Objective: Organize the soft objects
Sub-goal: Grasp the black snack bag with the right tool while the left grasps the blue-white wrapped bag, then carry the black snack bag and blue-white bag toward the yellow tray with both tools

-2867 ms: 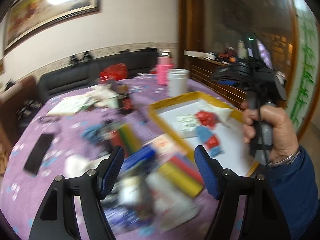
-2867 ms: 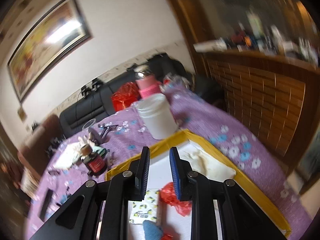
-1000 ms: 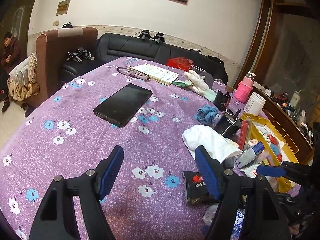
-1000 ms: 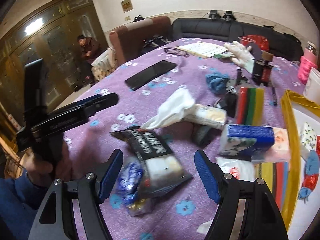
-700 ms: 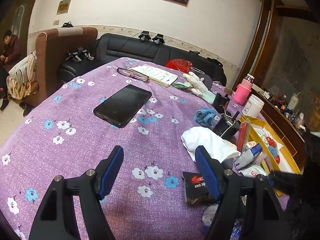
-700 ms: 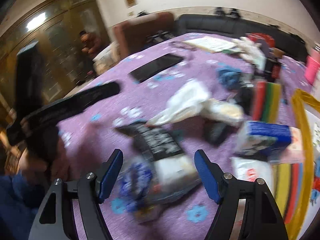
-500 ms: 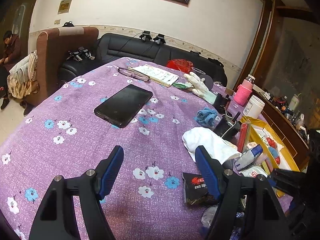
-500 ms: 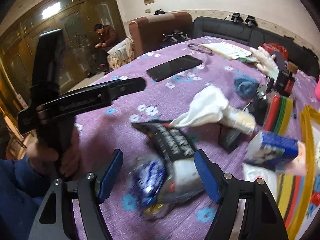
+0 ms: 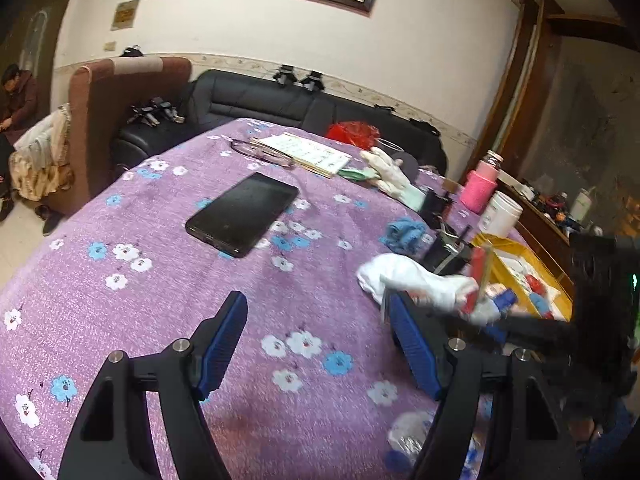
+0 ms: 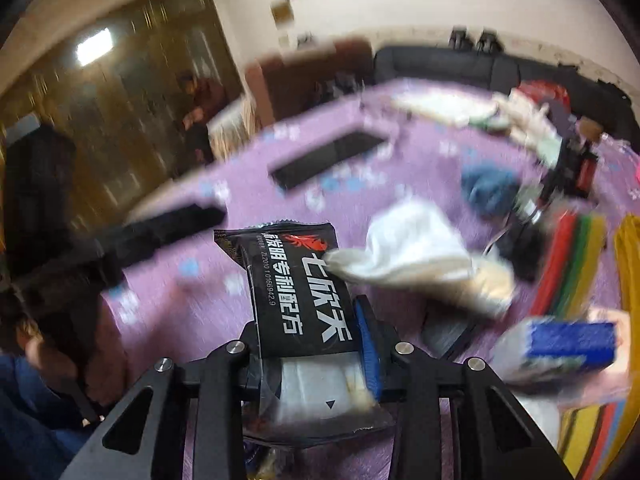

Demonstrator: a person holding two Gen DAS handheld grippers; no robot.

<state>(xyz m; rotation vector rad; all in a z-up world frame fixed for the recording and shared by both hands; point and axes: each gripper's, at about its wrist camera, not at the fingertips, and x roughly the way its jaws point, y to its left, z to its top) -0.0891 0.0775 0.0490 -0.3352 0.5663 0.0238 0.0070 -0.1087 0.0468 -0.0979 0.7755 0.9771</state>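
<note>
Purple worktop cloth with white and blue flowers, glossy black foil packet with white lettering, yellow plastic tray

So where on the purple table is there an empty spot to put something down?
The purple tablecloth is bare in front of the black phone, all around the open left claw. Another bare strip lies between the phone and the white cloth. It gets crowded by the blue cloth and the yellow tray, which already holds things.
</note>
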